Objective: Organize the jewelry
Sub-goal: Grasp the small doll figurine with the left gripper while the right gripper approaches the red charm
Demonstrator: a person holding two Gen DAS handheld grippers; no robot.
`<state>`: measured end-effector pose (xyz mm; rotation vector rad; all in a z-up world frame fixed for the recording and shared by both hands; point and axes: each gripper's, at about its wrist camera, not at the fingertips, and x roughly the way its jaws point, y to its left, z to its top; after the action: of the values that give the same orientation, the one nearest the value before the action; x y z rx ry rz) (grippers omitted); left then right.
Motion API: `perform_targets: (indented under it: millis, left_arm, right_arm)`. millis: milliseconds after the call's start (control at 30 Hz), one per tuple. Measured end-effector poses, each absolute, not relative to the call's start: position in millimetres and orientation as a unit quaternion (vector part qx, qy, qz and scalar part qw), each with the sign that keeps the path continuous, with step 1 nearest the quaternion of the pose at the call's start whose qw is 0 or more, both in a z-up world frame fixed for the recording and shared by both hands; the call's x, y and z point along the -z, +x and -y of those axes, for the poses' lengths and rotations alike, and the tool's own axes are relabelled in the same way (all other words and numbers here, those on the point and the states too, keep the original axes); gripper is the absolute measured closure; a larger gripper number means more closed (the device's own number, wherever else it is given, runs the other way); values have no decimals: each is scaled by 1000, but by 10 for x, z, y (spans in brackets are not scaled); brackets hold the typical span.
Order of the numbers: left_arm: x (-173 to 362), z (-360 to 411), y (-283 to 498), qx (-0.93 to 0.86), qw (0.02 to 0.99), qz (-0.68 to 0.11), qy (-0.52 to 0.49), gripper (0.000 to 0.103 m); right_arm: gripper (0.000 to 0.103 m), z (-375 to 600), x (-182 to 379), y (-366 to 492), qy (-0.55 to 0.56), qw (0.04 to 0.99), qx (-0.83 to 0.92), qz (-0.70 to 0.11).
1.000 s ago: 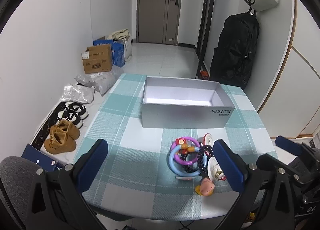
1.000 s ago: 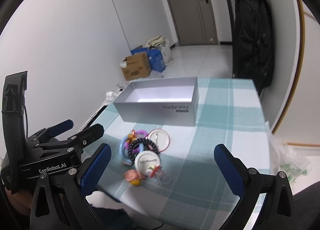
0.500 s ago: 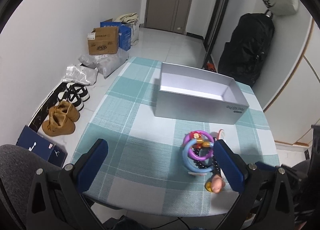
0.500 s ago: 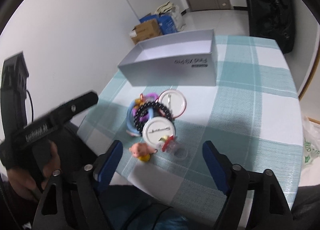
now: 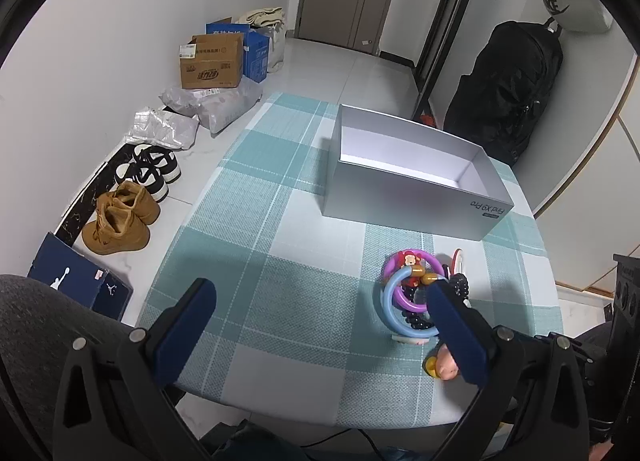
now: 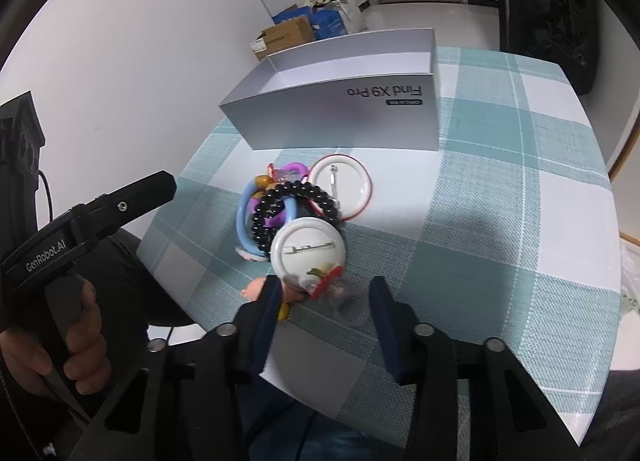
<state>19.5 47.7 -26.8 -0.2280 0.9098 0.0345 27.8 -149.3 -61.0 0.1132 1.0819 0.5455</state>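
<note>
Teal-and-white checked cloth covers the table (image 6: 500, 261), lower centre of both views.

Grey open box (image 6: 340, 117), upper centre of the right wrist view, printed side facing the camera; its floor is mostly hidden by the near wall.

Jewelry heap (image 6: 296, 213), centre frame, just short of the box: black bead bracelet (image 6: 296, 197) lying over blue and purple rings (image 6: 246, 217); two round pin badges, one red-rimmed (image 6: 348, 185), one white (image 6: 308, 245). A small pink figure (image 6: 254, 289) is partly hidden behind the finger; a clear piece beside it is hard to make out, possibly a ring.

Right gripper (image 6: 324, 293), bottom centre: jaws closing, the heap's near edge between them, pads not yet pressing.

Left gripper (image 5: 320, 301), bottom of the left wrist view: jaws wide apart, holding nothing; its right finger (image 5: 456, 333) covers part of the heap.
</note>
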Motion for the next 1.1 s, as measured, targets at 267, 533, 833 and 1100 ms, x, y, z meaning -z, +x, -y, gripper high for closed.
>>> perform_targets:
  millis: [267, 533, 833, 1100]
  left_arm:
    - [235, -380, 156, 6, 897, -434, -86, 1]
    - [276, -319, 114, 34, 889, -451, -73, 1]
    - [328, -85, 63, 86, 876, -474, -38, 3]
    - [430, 79, 68, 115, 859, -499, -18, 25]
  right_arm:
    - [80, 1518, 590, 250, 49, 818, -255, -514]
    - [88, 1553, 561, 238, 66, 813, -271, -511]
    - [103, 1863, 414, 253, 141, 824, -267, -479]
    - [103, 1980, 390, 292, 172, 822, -261, -477]
